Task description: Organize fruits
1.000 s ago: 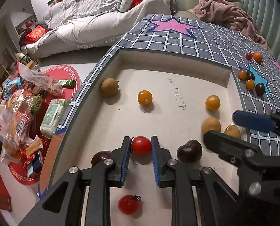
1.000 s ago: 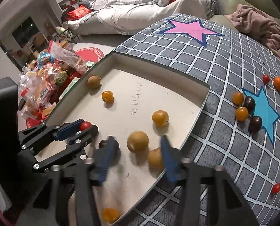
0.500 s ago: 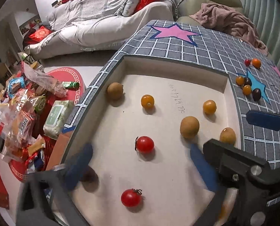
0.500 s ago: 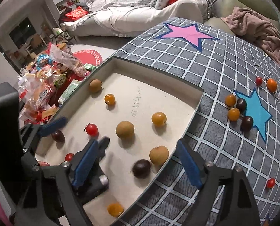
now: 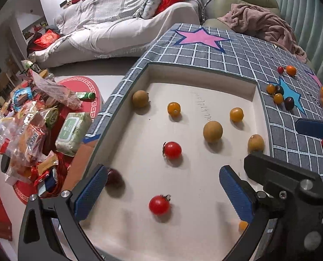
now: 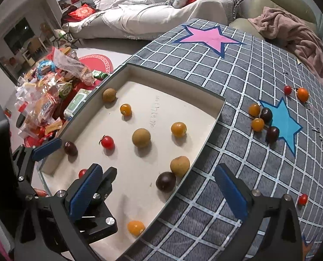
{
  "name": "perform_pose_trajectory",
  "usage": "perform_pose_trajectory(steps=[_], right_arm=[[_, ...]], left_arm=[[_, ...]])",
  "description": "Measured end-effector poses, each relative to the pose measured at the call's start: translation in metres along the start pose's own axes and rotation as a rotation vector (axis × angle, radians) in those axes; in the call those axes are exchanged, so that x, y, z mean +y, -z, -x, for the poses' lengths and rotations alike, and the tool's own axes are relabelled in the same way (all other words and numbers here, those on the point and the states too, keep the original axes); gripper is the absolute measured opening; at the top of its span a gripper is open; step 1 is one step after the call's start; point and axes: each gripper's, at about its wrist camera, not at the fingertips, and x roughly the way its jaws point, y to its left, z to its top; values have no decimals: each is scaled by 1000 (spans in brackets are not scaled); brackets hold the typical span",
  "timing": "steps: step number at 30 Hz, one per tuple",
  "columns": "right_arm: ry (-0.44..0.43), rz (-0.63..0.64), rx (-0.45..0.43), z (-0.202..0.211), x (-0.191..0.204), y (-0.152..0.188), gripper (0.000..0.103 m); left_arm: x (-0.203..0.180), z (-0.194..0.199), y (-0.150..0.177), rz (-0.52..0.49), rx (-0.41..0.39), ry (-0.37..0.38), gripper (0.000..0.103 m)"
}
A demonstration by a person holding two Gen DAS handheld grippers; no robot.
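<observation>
Released since one second ago, red tomato (image 5: 172, 150) lies in tray (image 5: 201, 75), beyond wide, empty left gripper (image 5: 161, 192). Right gripper (image 6: 161, 190) gapes wide too. Only right view shows dark plum (image 6: 165, 181).

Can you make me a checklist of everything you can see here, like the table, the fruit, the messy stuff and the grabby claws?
Surface: grey grid cloth with stars, holding a white tray.
Job's things: in the tray, red tomatoes, orange ones, brown fruits, dark ones; more fruit loose by the blue star.
Clutter: snack packets on the floor.
Grippers: left gripper open, empty; right gripper open, empty.
Cables: nothing seen.
Surroundings: sofa, pink blanket.
</observation>
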Motion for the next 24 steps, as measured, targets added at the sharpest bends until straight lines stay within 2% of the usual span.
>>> perform_pose_trajectory(steps=[10,24], right_arm=[[28,48,-13,19,18,6,103],[43,48,-15,29,21,8,103]], left_arm=[[11,27,12,-1,-33,-29,103],[17,38,19,3,-40,-30,103]])
